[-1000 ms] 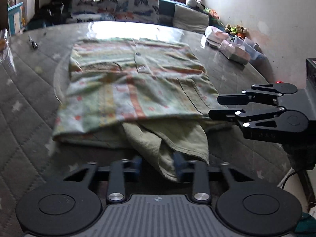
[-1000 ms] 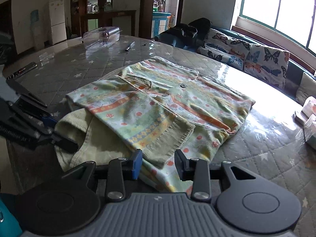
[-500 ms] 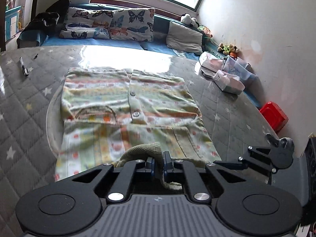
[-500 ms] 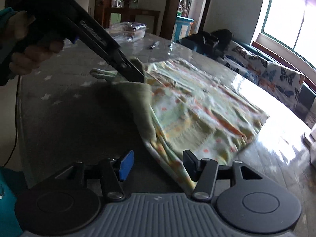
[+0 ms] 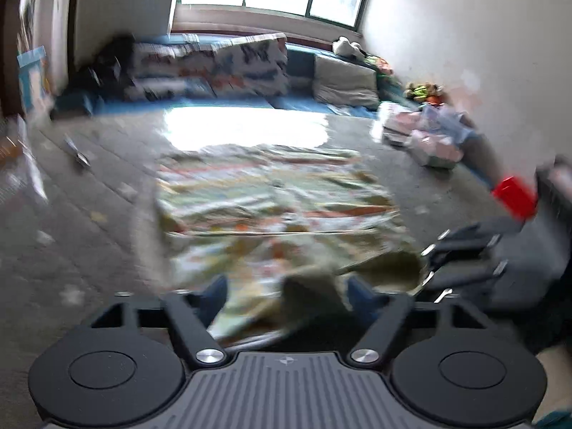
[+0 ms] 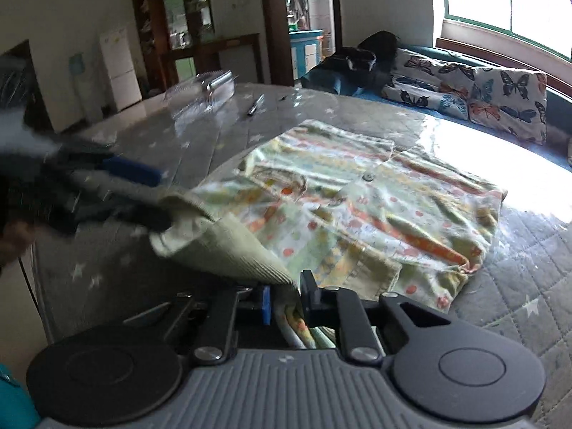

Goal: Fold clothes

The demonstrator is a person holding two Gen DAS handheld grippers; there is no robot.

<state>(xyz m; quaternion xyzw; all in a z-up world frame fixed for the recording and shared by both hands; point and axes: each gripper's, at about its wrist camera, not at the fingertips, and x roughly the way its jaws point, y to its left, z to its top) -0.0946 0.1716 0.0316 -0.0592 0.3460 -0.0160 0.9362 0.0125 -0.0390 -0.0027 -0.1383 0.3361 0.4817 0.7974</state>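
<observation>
A pale green shirt (image 6: 357, 214) with orange stripes and dots lies buttoned on the grey quilted table (image 6: 518, 304). Its near hem is lifted and shows a plain olive inside. My right gripper (image 6: 284, 298) is closing, and its pads press on that hem. In the blurred left wrist view my left gripper (image 5: 287, 287) is opening. Its jaws stand wide, and a fold of the shirt (image 5: 279, 196) lies loose between them. From the right wrist, the left gripper (image 6: 146, 196) sits at the hem's left corner. My right gripper (image 5: 427, 266) shows at the right.
A clear plastic box (image 6: 203, 89) and a pen (image 6: 255, 105) lie at the table's far side. Tissue packs (image 5: 429, 139) sit by the wall, with a red box (image 5: 514, 196) nearer. A sofa with butterfly cushions (image 6: 482, 96) runs under the window.
The left gripper, shut on the hem half a second ago, now has its jaws wide apart. The right gripper's jaws, open around the hem before, have come together on it.
</observation>
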